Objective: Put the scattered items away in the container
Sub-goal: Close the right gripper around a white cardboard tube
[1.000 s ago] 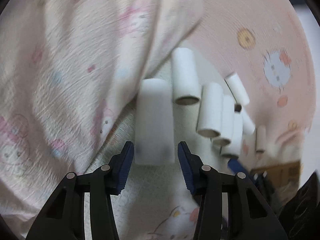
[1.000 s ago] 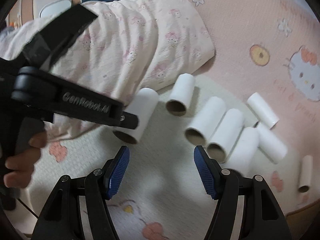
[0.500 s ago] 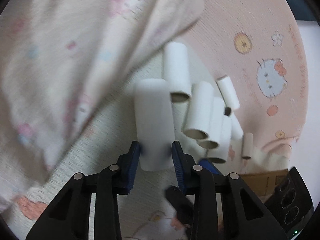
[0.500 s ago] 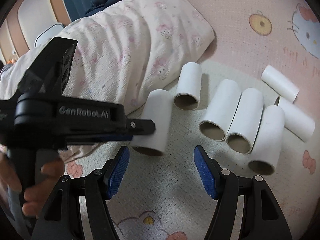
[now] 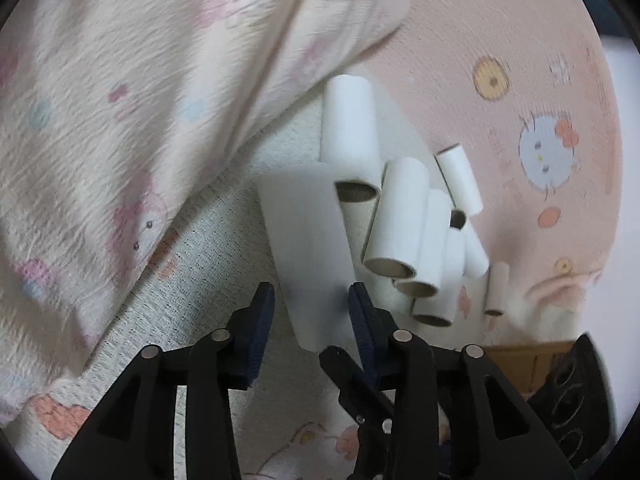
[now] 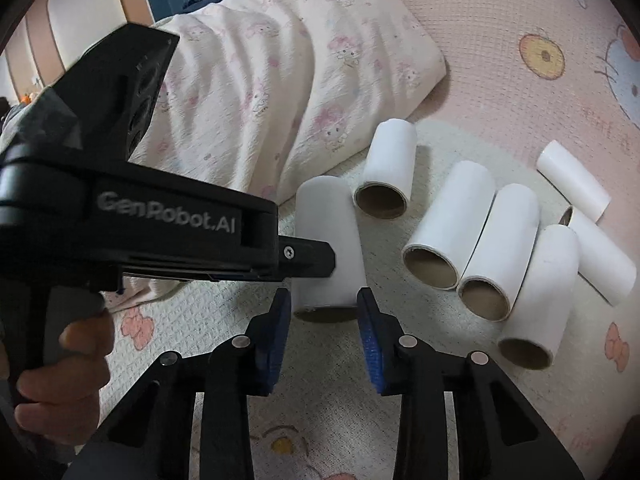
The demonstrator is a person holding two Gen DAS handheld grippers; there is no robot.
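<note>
Several white cardboard tubes lie on a cream mat. My left gripper (image 5: 311,312) is shut on one white tube (image 5: 308,248), held lifted and tilted; the same tube (image 6: 328,240) shows in the right wrist view with the left gripper's finger across it. My right gripper (image 6: 323,320) has narrowed jaws standing either side of that tube's near end; I cannot tell if its pads touch the tube. The other tubes (image 6: 452,220) lie in a row to the right, also in the left wrist view (image 5: 396,220). A brown cardboard box (image 5: 524,360) shows at the lower right.
A pink patterned quilt (image 6: 280,80) is bunched at the left and back. A pink cartoon-print mat (image 5: 540,152) lies to the right. The person's hand (image 6: 64,360) holds the left gripper's handle.
My left gripper closed on the tube and lifted and tilted it. My right gripper moved in to that tube's near end and its jaws narrowed.
</note>
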